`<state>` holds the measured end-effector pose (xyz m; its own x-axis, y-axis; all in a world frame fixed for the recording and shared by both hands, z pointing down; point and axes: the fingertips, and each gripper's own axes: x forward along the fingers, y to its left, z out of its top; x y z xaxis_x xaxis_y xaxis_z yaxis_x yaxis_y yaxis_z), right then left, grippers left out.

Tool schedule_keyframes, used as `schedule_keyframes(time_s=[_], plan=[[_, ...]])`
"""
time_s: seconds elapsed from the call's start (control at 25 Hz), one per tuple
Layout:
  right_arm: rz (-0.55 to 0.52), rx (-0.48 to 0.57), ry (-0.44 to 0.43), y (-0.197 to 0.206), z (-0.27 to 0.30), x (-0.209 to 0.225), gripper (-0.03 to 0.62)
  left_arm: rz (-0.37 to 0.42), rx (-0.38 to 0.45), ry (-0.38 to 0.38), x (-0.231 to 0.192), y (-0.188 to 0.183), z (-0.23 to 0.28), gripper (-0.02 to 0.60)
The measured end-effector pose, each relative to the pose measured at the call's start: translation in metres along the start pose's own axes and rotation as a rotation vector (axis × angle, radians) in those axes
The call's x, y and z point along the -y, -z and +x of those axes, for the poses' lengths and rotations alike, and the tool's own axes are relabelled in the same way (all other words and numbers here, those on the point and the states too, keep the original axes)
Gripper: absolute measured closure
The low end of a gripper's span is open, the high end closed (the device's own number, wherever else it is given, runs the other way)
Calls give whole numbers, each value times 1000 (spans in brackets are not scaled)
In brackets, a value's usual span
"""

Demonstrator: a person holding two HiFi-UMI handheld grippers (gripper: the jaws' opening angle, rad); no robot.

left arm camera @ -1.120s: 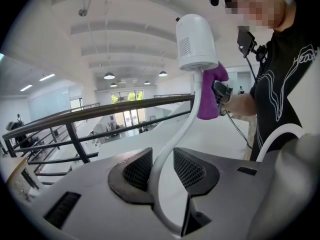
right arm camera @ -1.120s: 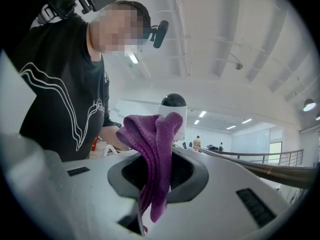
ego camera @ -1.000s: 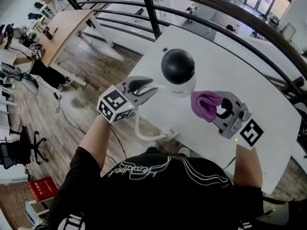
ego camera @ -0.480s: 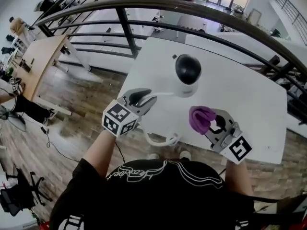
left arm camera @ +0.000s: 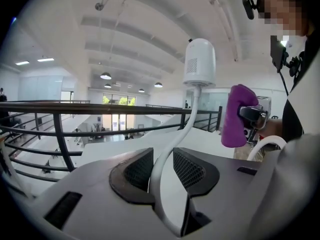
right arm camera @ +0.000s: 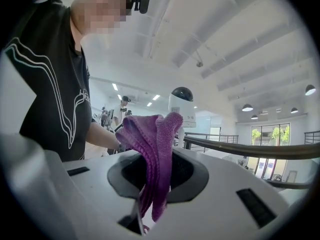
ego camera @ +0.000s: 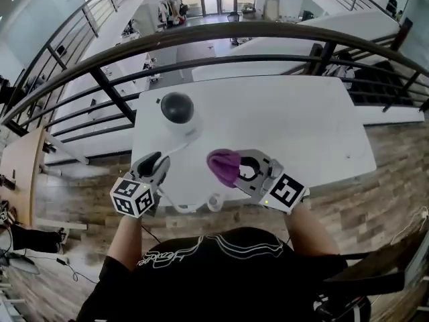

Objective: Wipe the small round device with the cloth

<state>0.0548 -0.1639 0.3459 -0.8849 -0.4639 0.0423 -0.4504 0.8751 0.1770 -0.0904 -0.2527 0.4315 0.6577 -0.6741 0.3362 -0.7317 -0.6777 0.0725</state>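
"Small round device first: where did we have it?"

"We went by size, so it came a little later. Biggest was the dark railing, arcing across the upper part of the head view. Just below it our white table filled the middle of the frame. Our black shirt took up the bottom edge."

"And on the table?"

"We saw the device standing upright at the table's upper left, a black dome on a white body, on the side nearest the railing."

"What were our grippers doing?"

"Our left gripper sat to the lower left of the device, at the table's near edge, with its jaws closed on the white cable. In the left gripper view the cable filled the gap between the two pads and ran on up to the device. Our right gripper was at lower centre of the head view, to the right of the left one, its jaws clamped on the purple cloth."

"Did the cloth touch the device?"

"No. We saw the cloth bunched up past the jaw tips, to the lower right of the device, with bare table between them. Smallest of all, the cable looped along the table's near edge below the two grippers."
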Motion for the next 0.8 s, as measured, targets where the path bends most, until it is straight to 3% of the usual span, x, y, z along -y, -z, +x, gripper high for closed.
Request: schedule_keyframes(time_s=[0.48, 0.8], plan=[[-45, 29, -9, -13, -9, 1, 533, 9, -35, -11, 4, -1, 7, 453], [-92, 4, 120, -43, 10, -8, 533, 25, -21, 82, 4, -2, 8, 453]])
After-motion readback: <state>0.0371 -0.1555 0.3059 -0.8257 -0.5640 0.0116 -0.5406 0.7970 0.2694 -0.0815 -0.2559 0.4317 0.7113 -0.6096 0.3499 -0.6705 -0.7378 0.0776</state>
